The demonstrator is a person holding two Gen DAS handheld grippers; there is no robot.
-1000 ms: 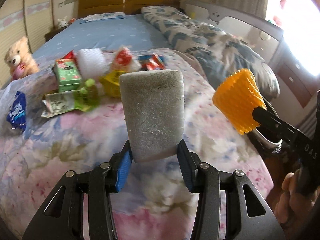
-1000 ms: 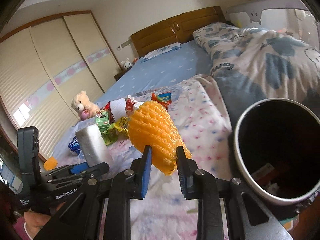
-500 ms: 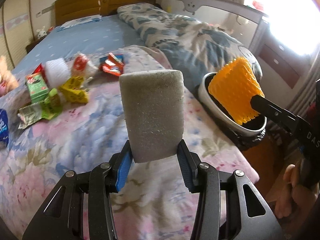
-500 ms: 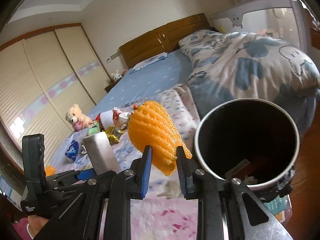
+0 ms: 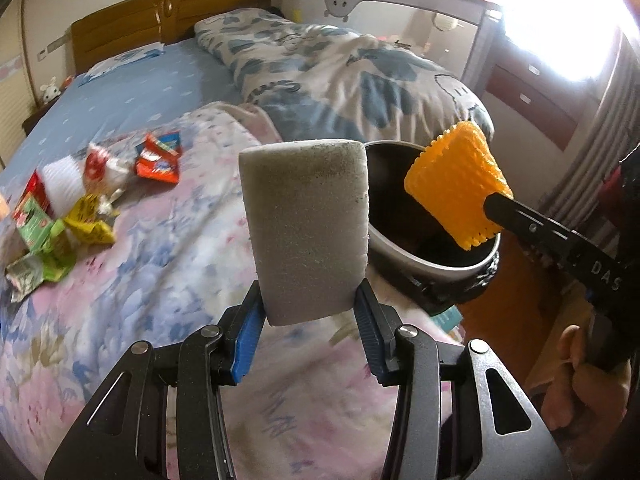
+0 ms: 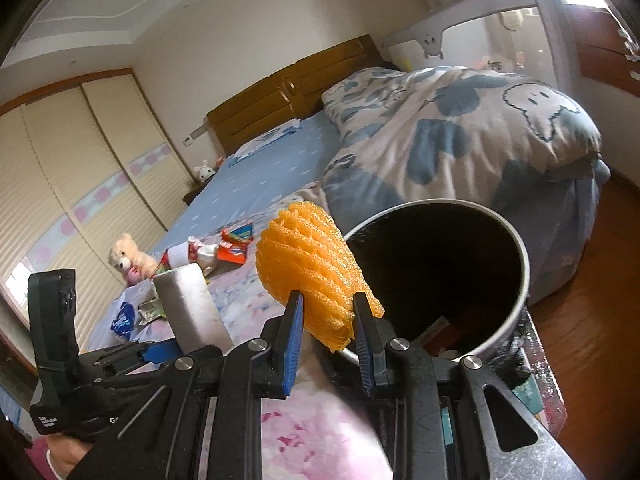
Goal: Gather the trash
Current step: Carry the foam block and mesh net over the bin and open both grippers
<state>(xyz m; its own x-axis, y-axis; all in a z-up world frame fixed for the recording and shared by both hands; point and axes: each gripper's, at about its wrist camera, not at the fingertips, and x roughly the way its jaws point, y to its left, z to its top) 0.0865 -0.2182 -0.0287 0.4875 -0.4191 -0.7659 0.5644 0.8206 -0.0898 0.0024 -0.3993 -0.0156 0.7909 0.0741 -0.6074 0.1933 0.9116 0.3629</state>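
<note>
The left gripper clamps a grey sponge above the bed. The right gripper pinches orange foam netting beside the bin, which holds some scraps

The bin's mouth gapes unblocked beside the bed's edge. Wrappers litter the bedspread well left, and a bunched duvet rises behind.
</note>
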